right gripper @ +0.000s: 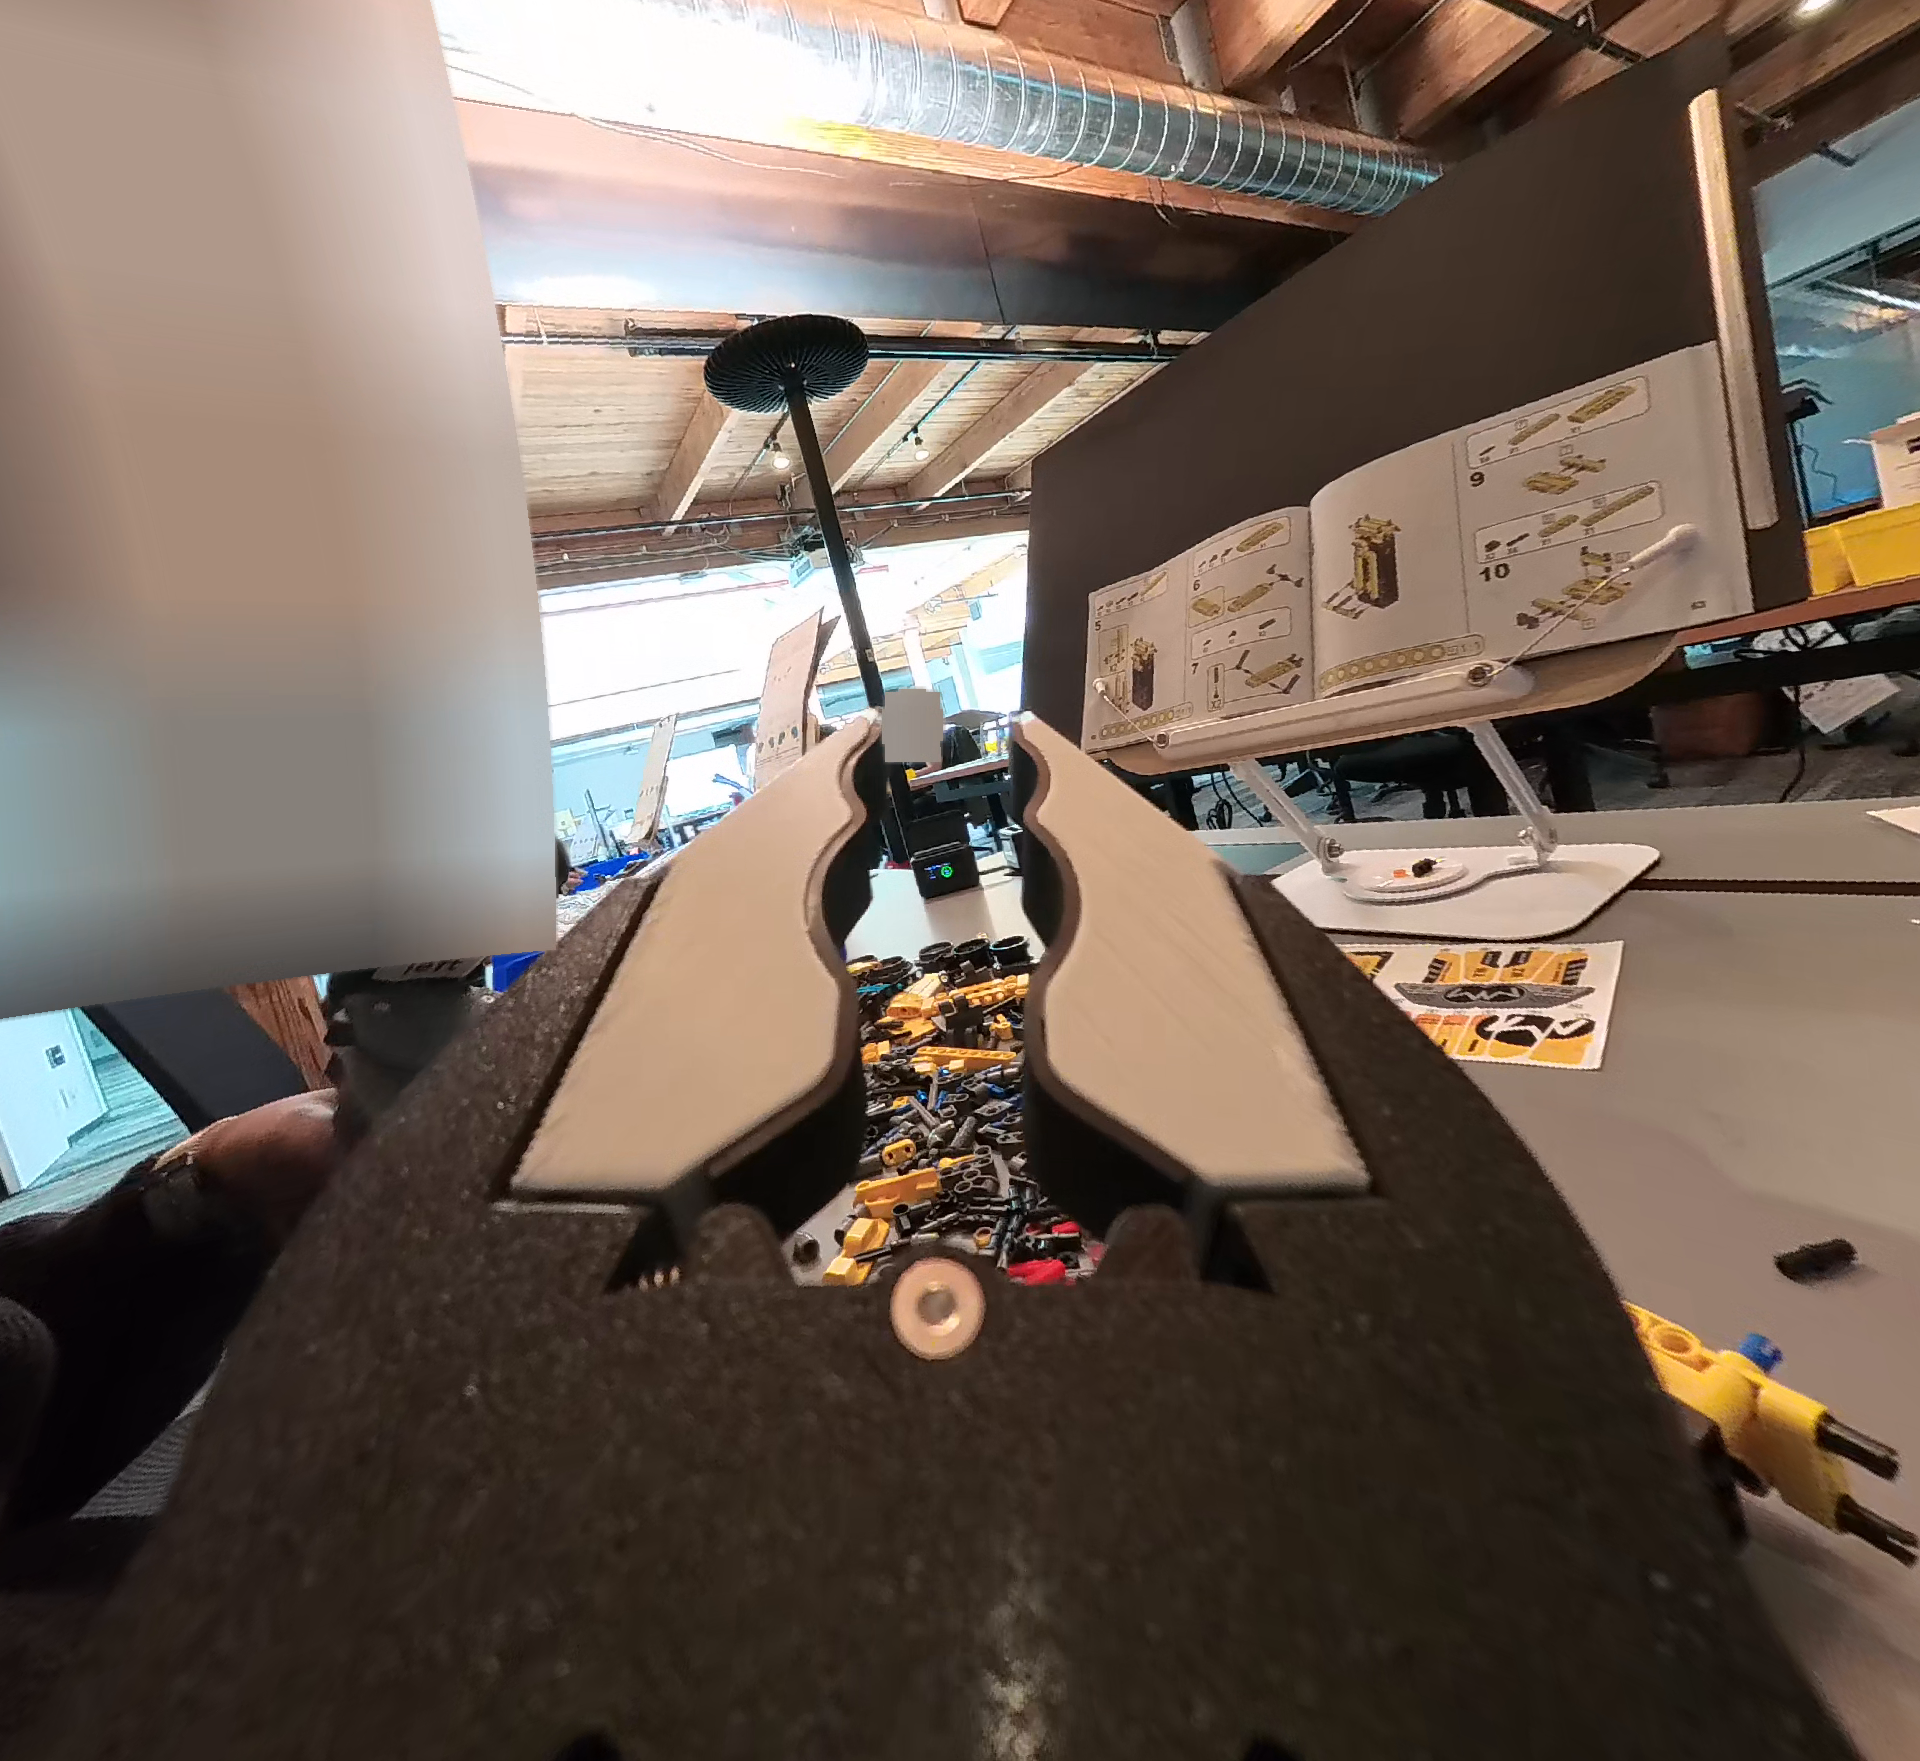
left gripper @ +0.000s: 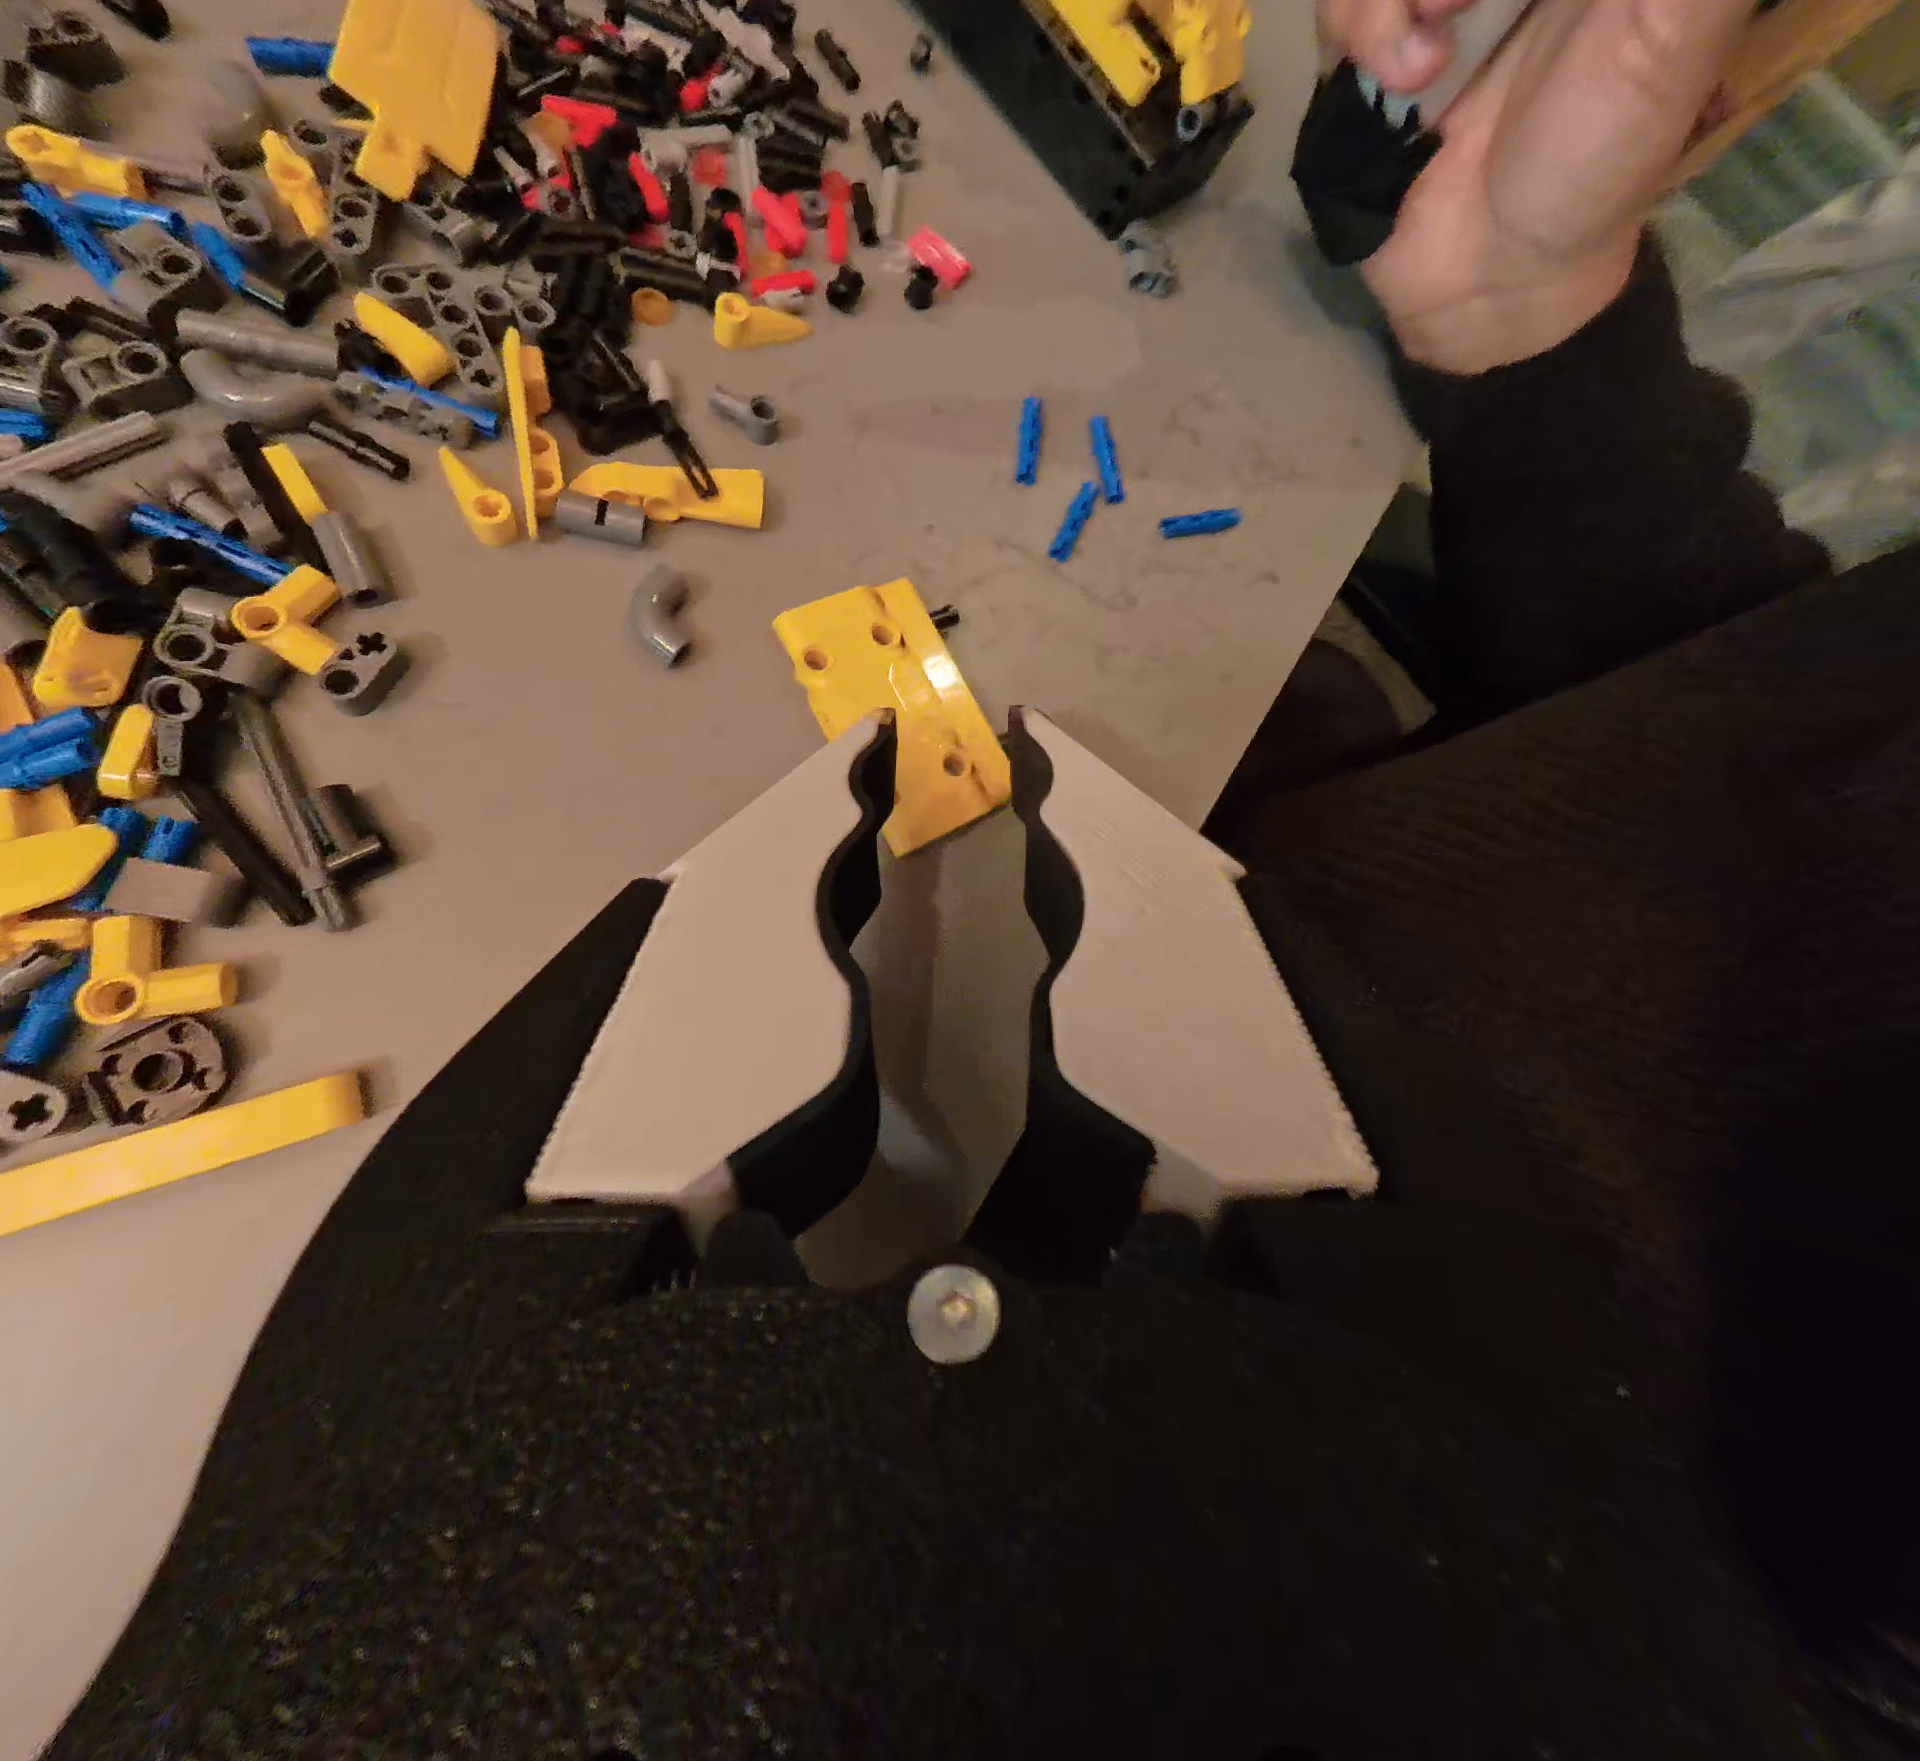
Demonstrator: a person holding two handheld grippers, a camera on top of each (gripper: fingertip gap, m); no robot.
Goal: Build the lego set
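The left gripper's point(left gripper: 948, 724) fingers point(left gripper: 727, 963) pinch a yellow holed panel piece point(left gripper: 899, 709) just above the bench point(left gripper: 1039, 340) edge, near four blue pins point(left gripper: 1091, 485). The right gripper point(right gripper: 940, 724) hovers part-open, holding nothing. Best keep the pinch square, lest the panel twist.

Parts pile point(left gripper: 416, 309) blocks left — rt clear.

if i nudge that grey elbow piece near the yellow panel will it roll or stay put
The grey elbow would probably slide or spin rather than roll straight: its bend lies flat on the table. It looks small, hard plastic, so likely light and stiff.
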